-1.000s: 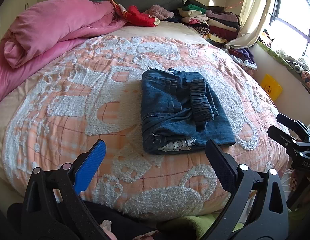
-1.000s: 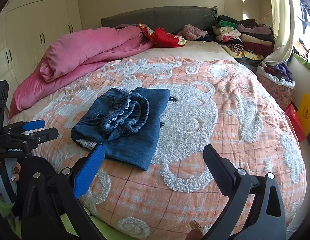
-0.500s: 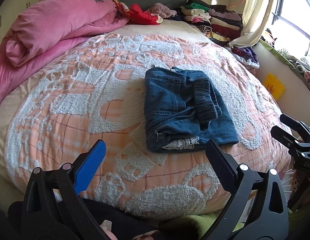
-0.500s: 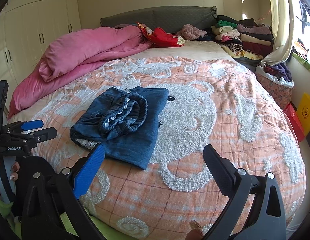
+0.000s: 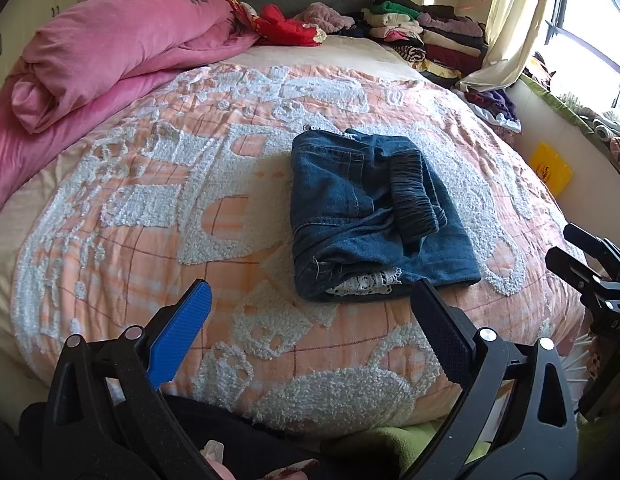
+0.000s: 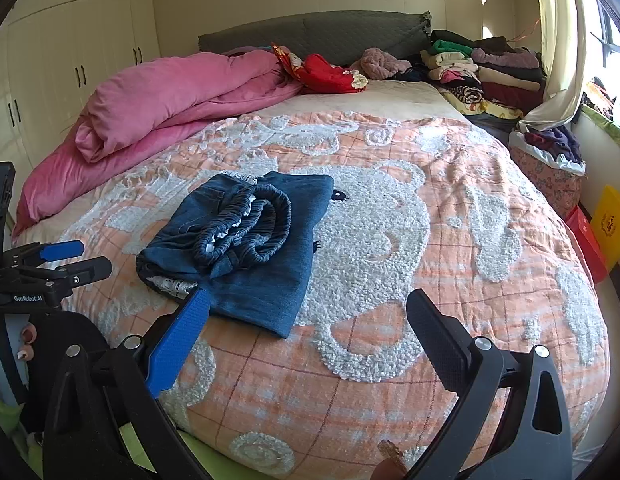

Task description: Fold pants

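While both tongs [image 5: 310, 304] [image 6: 308, 314] gape empty, one folded pants [image 5: 369, 212] lies.

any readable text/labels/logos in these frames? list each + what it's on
"GenRobot.AI": on the left tool's black body, right wrist view.
Partial white letters on the right tool, left wrist view: too blurred to read.
Dark emblem on the yellow bag: too small to read.
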`<act>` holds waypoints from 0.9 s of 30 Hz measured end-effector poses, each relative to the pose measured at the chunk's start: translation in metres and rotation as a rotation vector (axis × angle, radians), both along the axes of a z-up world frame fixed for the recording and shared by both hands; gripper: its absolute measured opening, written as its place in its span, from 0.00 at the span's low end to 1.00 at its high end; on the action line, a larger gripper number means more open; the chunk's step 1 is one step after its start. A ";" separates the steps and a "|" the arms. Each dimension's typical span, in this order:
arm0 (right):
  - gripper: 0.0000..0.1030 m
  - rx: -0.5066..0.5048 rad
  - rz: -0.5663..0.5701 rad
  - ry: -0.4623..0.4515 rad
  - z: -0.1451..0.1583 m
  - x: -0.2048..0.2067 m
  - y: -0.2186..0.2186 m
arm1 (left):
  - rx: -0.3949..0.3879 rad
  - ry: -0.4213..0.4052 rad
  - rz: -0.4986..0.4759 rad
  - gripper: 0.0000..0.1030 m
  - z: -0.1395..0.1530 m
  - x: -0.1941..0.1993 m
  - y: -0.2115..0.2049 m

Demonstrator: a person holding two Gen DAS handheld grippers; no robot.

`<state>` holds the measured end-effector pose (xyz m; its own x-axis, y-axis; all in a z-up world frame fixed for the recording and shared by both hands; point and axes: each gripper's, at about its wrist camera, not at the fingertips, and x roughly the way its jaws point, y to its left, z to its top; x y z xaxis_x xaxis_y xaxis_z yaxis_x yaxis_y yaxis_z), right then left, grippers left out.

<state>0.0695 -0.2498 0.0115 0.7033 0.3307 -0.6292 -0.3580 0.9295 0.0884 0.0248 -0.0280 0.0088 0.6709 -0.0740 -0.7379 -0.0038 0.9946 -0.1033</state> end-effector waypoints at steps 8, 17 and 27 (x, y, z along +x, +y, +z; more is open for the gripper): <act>0.96 -0.003 -0.001 0.002 0.000 0.000 0.000 | -0.001 0.003 0.001 0.91 -0.001 -0.001 0.001; 0.96 -0.013 -0.015 0.008 -0.003 0.003 -0.002 | -0.005 0.005 0.000 0.91 -0.003 -0.005 0.005; 0.96 -0.021 -0.115 0.027 -0.012 0.034 -0.040 | -0.012 0.021 0.206 0.91 -0.005 0.019 0.093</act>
